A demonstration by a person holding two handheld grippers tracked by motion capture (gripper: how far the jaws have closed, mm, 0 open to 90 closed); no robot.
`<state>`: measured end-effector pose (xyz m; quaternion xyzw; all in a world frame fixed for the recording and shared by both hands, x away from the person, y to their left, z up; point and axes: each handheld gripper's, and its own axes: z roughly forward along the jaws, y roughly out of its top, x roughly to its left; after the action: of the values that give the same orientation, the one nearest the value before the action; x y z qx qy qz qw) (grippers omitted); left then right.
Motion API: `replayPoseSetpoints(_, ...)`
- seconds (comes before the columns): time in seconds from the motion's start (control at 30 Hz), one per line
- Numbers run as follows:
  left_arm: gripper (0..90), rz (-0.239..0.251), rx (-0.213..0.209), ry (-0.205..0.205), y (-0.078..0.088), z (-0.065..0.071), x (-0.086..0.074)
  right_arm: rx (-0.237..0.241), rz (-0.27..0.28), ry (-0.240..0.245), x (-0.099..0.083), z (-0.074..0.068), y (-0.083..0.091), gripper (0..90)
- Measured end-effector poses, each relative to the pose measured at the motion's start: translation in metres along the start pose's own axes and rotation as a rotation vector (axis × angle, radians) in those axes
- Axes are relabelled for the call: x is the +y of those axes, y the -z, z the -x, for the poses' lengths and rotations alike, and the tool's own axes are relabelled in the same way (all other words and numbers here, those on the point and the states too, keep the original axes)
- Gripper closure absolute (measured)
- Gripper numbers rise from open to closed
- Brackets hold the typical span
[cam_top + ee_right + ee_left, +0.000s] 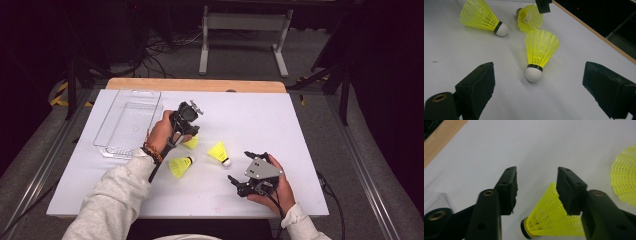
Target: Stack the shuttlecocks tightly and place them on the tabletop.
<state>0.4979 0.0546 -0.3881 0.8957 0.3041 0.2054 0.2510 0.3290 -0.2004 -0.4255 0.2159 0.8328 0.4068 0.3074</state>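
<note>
Three yellow shuttlecocks lie on the white table (260,115). My left gripper (188,133) points down over the back one (192,143). In the left gripper view that shuttlecock (549,220) lies on its side between the open jaws of the left gripper (537,186), its skirt beside the right pad (567,191) and well apart from the left one. My right gripper (240,166) rests near the front right, jaws wide open. In the right gripper view a white-corked shuttlecock (540,50) lies ahead of the right gripper (539,87), untouched. Another shuttlecock (181,166) lies at the front left.
A clear plastic tray (131,122) stands at the back left of the table. A wooden strip (195,85) runs along the far edge. The person's sleeves come in from the bottom. A second shuttlecock (625,177) shows at the right edge of the left gripper view.
</note>
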Motion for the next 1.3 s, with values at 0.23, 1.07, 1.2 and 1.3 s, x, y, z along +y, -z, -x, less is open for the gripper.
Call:
replayPoseSetpoints(0.23, 35.8, 0.101, 0.027, 0.025, 0.033, -0.014, -0.010, -0.009, 0.004, -0.004, 0.001, 0.000, 0.001, 11.7)
replayPoseSetpoints(1.07, 22.4, 0.410, -0.088, -0.139, 0.097, -0.005, -0.135, -0.031, 0.012, -0.013, 0.002, 0.002, 0.003, 11.8)
replayPoseSetpoints(1.2, 19.8, 0.470, -0.080, -0.138, 0.104, -0.005, -0.152, -0.029, 0.012, -0.011, 0.001, 0.002, 0.002, 11.8)
replayPoseSetpoints(1.3, 18.5, 0.504, -0.085, -0.139, 0.107, -0.002, -0.164, -0.031, 0.009, -0.010, 0.001, 0.001, 0.002, 11.6)
